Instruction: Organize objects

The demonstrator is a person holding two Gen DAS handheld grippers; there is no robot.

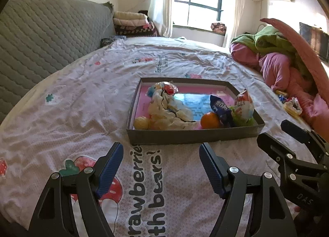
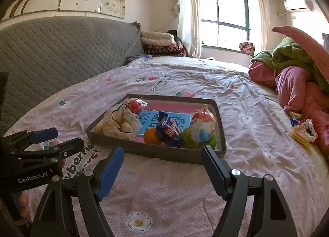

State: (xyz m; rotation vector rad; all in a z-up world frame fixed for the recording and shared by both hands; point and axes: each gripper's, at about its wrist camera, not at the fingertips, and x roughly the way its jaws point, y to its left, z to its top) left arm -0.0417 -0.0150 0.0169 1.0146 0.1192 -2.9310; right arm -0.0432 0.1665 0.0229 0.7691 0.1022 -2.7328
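A shallow grey box (image 1: pixel 191 136) (image 2: pixel 164 155) with a pink lining lies on the bedsheet. It holds an orange (image 1: pixel 210 120) (image 2: pixel 151 136), a blue snack packet (image 1: pixel 222 109) (image 2: pixel 168 130), a crumpled white bag (image 1: pixel 170 109) (image 2: pixel 121 121) and a clear-wrapped toy on green fluff (image 1: pixel 243 105) (image 2: pixel 202 128). My left gripper (image 1: pixel 161 148) (image 2: pixel 66 136) hangs open just short of the box's near wall, with nothing between its fingers. My right gripper (image 2: pixel 163 150) (image 1: pixel 273 131) is open and empty too, beside the left one at the box's near right corner.
Loose snack wrappers (image 1: pixel 292 105) (image 2: pixel 302 130) lie to the right of the box, against a heap of pink and green blankets (image 1: pixel 277 62) (image 2: pixel 294 76). A grey quilted headboard (image 1: pixel 41 37) (image 2: pixel 61 52) runs along the left. Fingers of a hand (image 2: pixel 23 202) hold the left gripper.
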